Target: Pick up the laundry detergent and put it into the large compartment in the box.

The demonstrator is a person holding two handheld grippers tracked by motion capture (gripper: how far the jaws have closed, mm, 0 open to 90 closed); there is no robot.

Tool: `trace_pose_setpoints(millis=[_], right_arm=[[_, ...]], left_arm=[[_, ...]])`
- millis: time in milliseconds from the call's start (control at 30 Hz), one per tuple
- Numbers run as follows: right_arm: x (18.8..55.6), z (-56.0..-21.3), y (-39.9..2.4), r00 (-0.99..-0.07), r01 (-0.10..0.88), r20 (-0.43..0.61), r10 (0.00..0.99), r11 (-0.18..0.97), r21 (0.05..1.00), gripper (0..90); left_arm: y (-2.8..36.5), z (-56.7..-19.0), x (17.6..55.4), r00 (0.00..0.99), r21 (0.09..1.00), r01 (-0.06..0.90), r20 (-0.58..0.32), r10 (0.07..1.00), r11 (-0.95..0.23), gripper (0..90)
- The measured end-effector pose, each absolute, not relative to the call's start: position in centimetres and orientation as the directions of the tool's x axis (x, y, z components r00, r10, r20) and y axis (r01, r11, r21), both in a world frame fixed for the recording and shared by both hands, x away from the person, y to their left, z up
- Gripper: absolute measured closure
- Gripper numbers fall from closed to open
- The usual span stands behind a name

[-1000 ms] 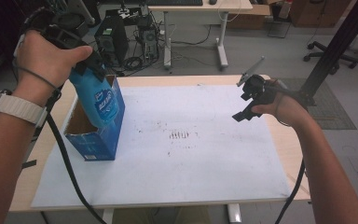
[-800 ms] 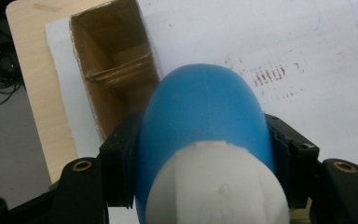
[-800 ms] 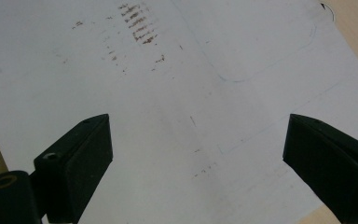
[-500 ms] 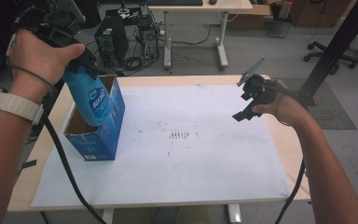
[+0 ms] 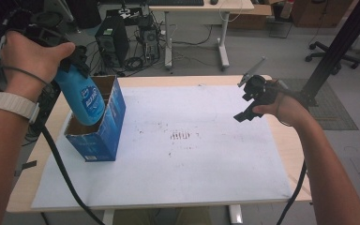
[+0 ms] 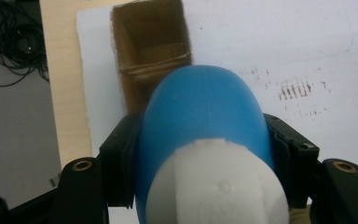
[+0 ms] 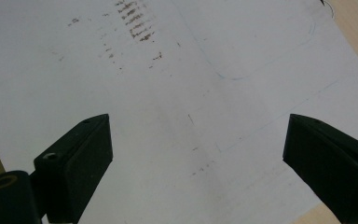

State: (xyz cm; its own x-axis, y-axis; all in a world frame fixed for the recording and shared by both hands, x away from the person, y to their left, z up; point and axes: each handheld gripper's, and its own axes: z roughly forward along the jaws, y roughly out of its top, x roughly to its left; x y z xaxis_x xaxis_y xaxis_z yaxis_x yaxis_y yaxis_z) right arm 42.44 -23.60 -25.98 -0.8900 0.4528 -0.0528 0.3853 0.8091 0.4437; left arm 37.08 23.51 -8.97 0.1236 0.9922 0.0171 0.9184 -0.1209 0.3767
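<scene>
A blue bottle (image 5: 82,98) with a white label hangs tilted from my left gripper (image 5: 71,70), which is shut on its upper part. Its lower end sits in the mouth of an open blue cardboard box (image 5: 101,133) at the table's left. In the left gripper view the black jaws of the left gripper (image 6: 200,154) press both sides of the blue bottle (image 6: 200,112), its white cap nearest the camera, and the box's brown inside (image 6: 149,56) lies beyond. My right gripper (image 5: 249,101) hovers open over the table's right side, and in its own view the right gripper (image 7: 196,140) holds nothing.
A white sheet (image 5: 192,164) with dark smudges (image 5: 182,136) covers most of the wooden table (image 5: 23,187). The same white sheet (image 7: 177,70) lies under the right jaws. Cables trail from both grippers. Desks, computers and a black post stand behind the table.
My left hand has carried the bottle to the left and slightly down, from over the box's right wall into its opening. The right hand has stayed still.
</scene>
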Motion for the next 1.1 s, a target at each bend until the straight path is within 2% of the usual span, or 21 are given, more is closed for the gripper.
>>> trace_pose_setpoints(millis=[500,1100], right_arm=[[42.5,-26.0,-23.7,-0.887,0.392,-0.052,0.459,0.807,0.442,8.2],[42.6,-26.3,-23.9,-0.881,0.408,-0.045,0.472,0.803,0.435,8.2]], left_arm=[[24.7,-10.4,37.9,0.08,0.392,0.916,0.036,0.996,-0.088,37.3],[25.1,-13.6,39.2,0.086,0.389,0.916,0.054,0.995,-0.101,37.3]])
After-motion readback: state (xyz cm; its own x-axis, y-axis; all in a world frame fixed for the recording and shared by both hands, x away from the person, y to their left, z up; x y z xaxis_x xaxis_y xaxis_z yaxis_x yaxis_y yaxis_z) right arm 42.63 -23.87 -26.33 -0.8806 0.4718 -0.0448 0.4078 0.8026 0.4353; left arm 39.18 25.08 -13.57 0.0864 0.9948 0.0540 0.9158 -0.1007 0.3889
